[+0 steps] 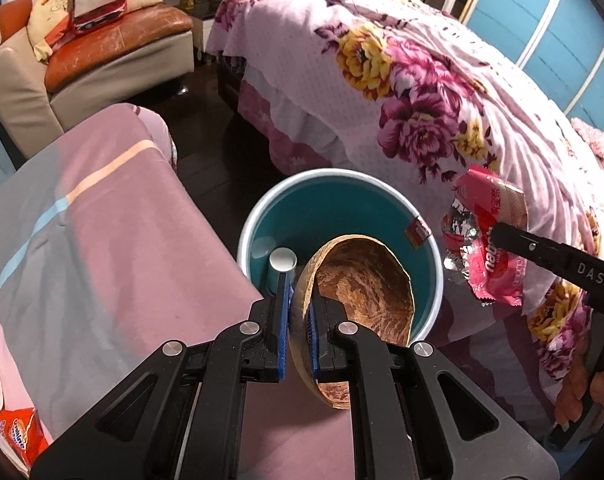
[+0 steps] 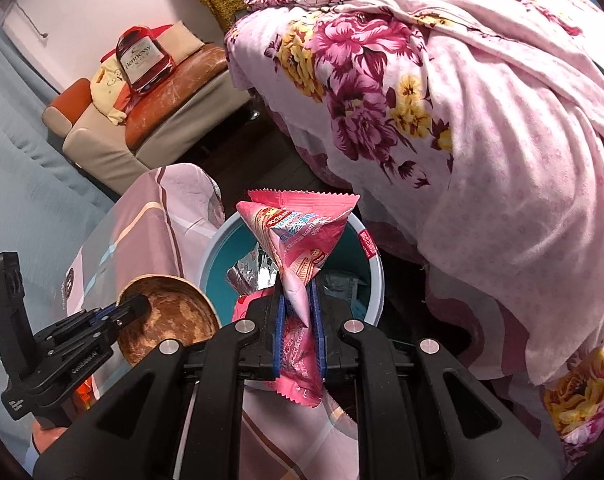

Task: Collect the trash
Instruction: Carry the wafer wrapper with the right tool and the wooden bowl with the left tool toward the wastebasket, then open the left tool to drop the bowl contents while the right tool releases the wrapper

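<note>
My left gripper [image 1: 300,280] is shut on the rim of a brown coconut shell half [image 1: 362,276], held over the near rim of a teal bin [image 1: 426,264]. The shell also shows in the right wrist view [image 2: 174,316], with the left gripper [image 2: 136,306] clamped on it. My right gripper [image 2: 298,300] is shut on a pink snack wrapper [image 2: 302,236] with a torn foil inside, held above the bin [image 2: 376,280]. In the left wrist view the wrapper [image 1: 490,236] hangs right of the bin. A silver-capped can [image 1: 283,260] stands inside the bin.
A bed with a pink floral blanket [image 1: 402,80] is right of the bin. A striped pink cloth surface [image 1: 102,240] is on the left, with an orange snack packet [image 1: 18,432] at its near corner. A sofa [image 1: 102,52] stands at the back left on dark floor.
</note>
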A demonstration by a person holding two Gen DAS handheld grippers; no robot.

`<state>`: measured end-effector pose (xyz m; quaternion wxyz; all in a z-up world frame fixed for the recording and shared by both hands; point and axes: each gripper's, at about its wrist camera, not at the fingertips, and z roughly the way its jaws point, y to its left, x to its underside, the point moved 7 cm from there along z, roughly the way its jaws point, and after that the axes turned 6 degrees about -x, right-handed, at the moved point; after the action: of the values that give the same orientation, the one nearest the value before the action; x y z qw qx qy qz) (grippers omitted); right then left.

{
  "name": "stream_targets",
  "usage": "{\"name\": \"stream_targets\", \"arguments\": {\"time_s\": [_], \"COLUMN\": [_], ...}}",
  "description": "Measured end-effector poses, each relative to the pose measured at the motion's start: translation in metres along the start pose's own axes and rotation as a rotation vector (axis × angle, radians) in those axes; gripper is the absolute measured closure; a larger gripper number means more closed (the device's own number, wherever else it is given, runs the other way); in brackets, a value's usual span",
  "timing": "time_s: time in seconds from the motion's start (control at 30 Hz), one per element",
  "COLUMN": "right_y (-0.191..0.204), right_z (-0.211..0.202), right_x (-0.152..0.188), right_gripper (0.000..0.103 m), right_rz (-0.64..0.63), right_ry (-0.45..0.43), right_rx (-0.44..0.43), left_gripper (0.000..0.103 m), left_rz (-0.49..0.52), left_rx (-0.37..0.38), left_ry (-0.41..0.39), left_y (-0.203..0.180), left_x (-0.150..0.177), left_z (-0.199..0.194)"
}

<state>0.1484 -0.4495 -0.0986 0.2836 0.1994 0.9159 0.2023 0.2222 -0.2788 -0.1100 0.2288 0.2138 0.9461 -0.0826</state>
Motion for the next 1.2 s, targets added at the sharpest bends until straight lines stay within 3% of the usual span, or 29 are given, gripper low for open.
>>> {"name": "stream_targets", "arguments": {"time_s": [0.27, 0.47, 0.53, 0.6, 0.8, 1.0, 1.2], "right_y": [0.000, 0.004, 0.007, 0.009, 0.018, 0.026, 0.036], "right_z": [0.008, 0.012, 0.012, 0.011, 0.009, 0.011, 0.015], "right_x": [0.001, 0.002, 0.002, 0.002, 0.002, 0.004, 0.006], "right_gripper": [0.091, 0.091, 0.091, 0.091, 0.091, 0.091, 0.090], "right_rz": [0.002, -0.008, -0.011, -0.015, -0.035, -0.054, -0.074], "right_ry": [0.014, 0.024, 0.025, 0.023, 0.021, 0.030, 0.046], "right_rx": [0.005, 0.010, 0.011, 0.013, 0.020, 0.031, 0.043], "left_gripper": [0.092, 0.080, 0.073, 0.048, 0.023, 0.015, 0.014], "left_rz": [0.023, 0.013, 0.007, -0.005, -0.051, -0.109, -0.135], "left_rx": [0.000, 0.018, 0.020, 0.021, 0.020, 0.037, 0.044], "left_ry": [0.033, 0.024, 0.016, -0.002, -0.038, -0.045, -0.043], "left_y": [-0.007, -0.006, -0.004, -0.002, 0.014, 0.034, 0.048], "left_x": [0.004, 0.005, 0.004, 0.003, 0.007, 0.018, 0.029], "left_z": [0.013, 0.009, 0.005, -0.001, -0.019, -0.033, -0.041]}}
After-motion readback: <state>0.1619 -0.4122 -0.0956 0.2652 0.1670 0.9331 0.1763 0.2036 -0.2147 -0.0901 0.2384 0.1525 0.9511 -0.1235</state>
